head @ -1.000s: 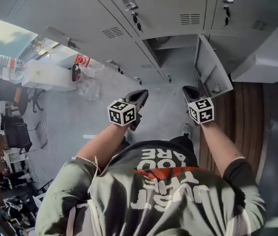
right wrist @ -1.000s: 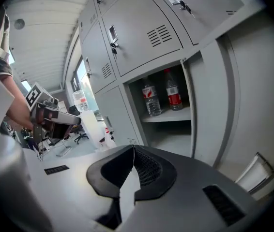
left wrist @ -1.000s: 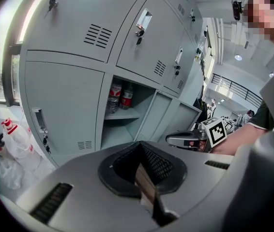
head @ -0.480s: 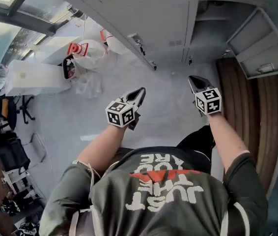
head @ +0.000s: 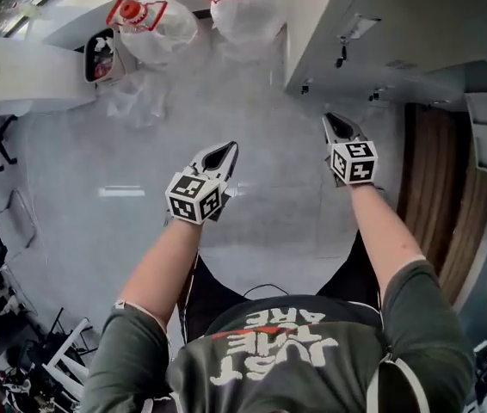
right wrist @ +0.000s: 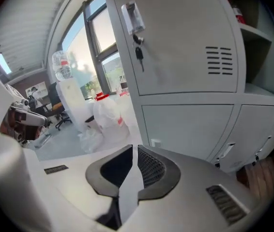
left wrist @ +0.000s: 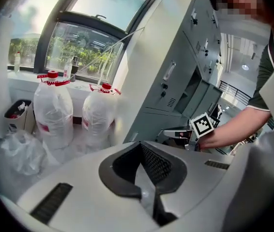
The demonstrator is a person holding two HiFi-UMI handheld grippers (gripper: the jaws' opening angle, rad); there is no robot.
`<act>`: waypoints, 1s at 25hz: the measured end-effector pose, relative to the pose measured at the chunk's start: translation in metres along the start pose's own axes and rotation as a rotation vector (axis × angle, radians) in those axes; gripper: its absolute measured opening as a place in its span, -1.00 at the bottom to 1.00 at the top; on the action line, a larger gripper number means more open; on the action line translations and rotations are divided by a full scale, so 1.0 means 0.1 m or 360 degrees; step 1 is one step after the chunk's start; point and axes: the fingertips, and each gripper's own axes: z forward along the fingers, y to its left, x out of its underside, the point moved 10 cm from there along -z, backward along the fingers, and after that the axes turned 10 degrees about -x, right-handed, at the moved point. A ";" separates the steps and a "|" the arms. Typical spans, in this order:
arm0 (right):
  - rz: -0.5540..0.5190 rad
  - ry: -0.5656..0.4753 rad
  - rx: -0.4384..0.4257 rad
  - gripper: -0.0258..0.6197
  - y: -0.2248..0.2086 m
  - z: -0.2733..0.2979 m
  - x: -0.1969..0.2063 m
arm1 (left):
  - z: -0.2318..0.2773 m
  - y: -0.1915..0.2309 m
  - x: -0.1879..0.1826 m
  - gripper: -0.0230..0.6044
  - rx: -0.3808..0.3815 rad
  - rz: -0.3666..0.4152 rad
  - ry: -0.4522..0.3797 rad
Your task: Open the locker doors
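the left claw is clenched tight with nothing in it, and its two black tips meet in the left gripper view. the right claw is clenched too, with only a thin crack between its tips and nothing held. both claws hang in the air over the grey floor, a little apart, and touch nothing. the grey lockers stand in front of the right claw, near but not touching. in the right gripper view one locker door is closed, with a key hanging from its lock. beside it on the right an open locker shows a shelf. two big water jugs with red caps stand on the floor by the lockers' left end.
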 end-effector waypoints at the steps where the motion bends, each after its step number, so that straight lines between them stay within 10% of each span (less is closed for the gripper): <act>1: -0.0016 0.0027 0.0000 -0.79 -0.02 0.12 0.06 | 0.05 0.04 0.08 -0.91 -0.0001 -0.0022 -0.0002; 25: -0.0024 0.0079 0.0115 -0.57 -0.81 1.66 0.43 | 1.36 0.64 0.55 -0.91 -0.0009 0.0119 0.0062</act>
